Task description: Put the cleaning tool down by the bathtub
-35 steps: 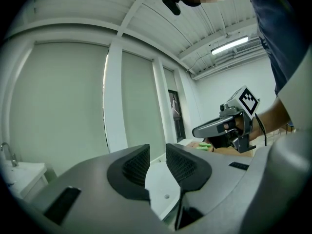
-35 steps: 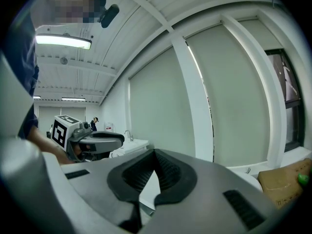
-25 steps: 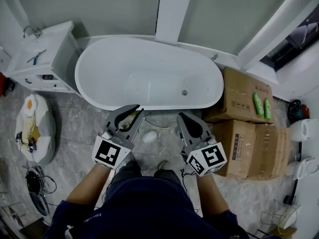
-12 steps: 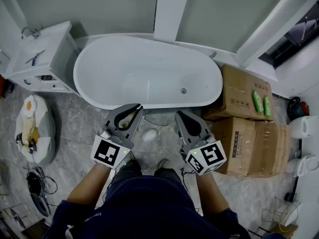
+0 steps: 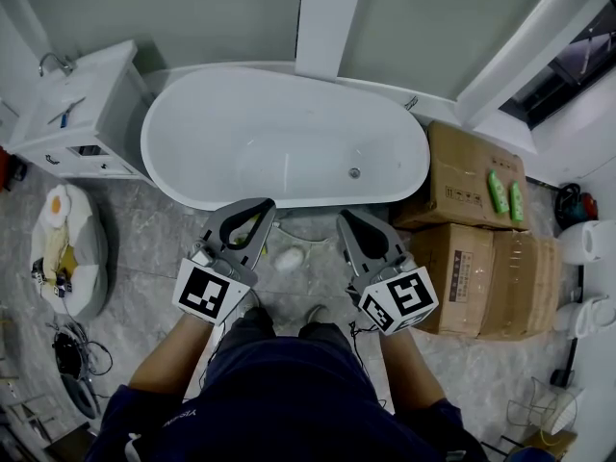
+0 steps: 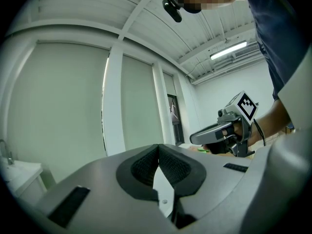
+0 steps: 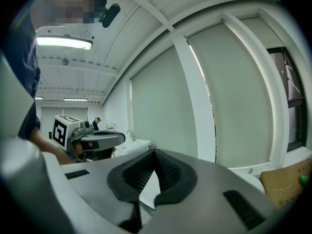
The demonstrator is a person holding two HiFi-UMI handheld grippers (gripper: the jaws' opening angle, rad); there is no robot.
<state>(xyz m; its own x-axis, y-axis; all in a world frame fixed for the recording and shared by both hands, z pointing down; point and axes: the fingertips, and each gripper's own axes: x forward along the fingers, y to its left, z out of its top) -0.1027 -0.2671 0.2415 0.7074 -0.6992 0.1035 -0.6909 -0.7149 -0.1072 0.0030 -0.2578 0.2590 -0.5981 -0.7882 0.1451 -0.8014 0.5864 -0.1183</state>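
A white oval bathtub (image 5: 221, 114) stands against the far wall. On the grey floor just in front of it lies a small white round cleaning tool (image 5: 287, 258), between my two grippers and below them. My left gripper (image 5: 269, 204) hangs over the floor by the tub's near rim; its jaws have just been closing and now meet with nothing between them (image 6: 158, 146). My right gripper (image 5: 342, 217) is level beside it, also shut and empty (image 7: 155, 151). Each gripper shows in the other's view: the right gripper (image 6: 219, 133) and the left gripper (image 7: 95, 140).
Stacked cardboard boxes (image 5: 472, 248) fill the floor to the right of the tub, with two green bottles (image 5: 506, 198) on top. A white vanity with a sink (image 5: 77, 114) stands at the left, and a cushion (image 5: 67, 248) and cables (image 5: 69, 354) lie below it. A white pillar (image 5: 322, 17) rises behind the tub.
The left gripper's jaws have closed from slightly apart to touching. Both hands have stayed where they were, and the white tool lies in the same spot on the floor.
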